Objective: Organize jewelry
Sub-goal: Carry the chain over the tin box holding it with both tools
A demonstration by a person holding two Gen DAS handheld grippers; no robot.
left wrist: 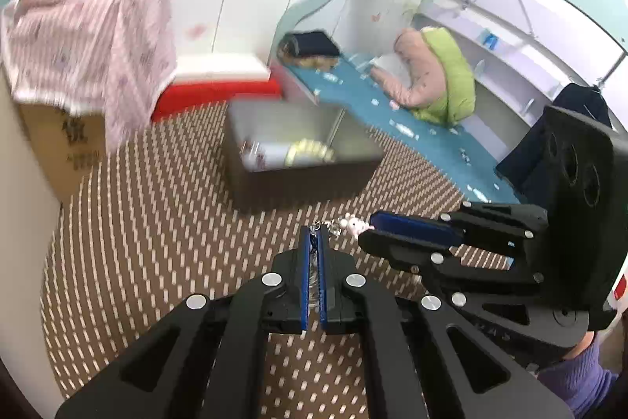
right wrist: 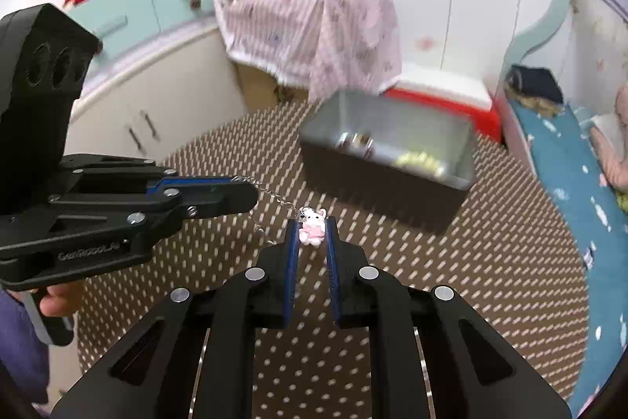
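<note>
A silver chain (right wrist: 274,197) with a small pink and white rabbit charm (right wrist: 312,224) hangs in the air between my two grippers. My left gripper (left wrist: 314,234) is shut on one end of the chain (left wrist: 327,222); it shows from the side in the right wrist view (right wrist: 239,189). My right gripper (right wrist: 312,228) is shut on the charm; it shows in the left wrist view (left wrist: 371,224), with the charm (left wrist: 351,224) at its tips. A dark open box (left wrist: 298,160) with a grey lining stands beyond on the patterned mat; it holds small blurred items (right wrist: 416,158).
A brown dotted mat (left wrist: 157,222) covers the floor. A red and white cooler (right wrist: 443,93) and a cardboard box under pink striped cloth (right wrist: 306,30) stand behind the dark box. A bed with a teal sheet (left wrist: 412,128) runs along the right. White cabinets (right wrist: 149,105) stand at left.
</note>
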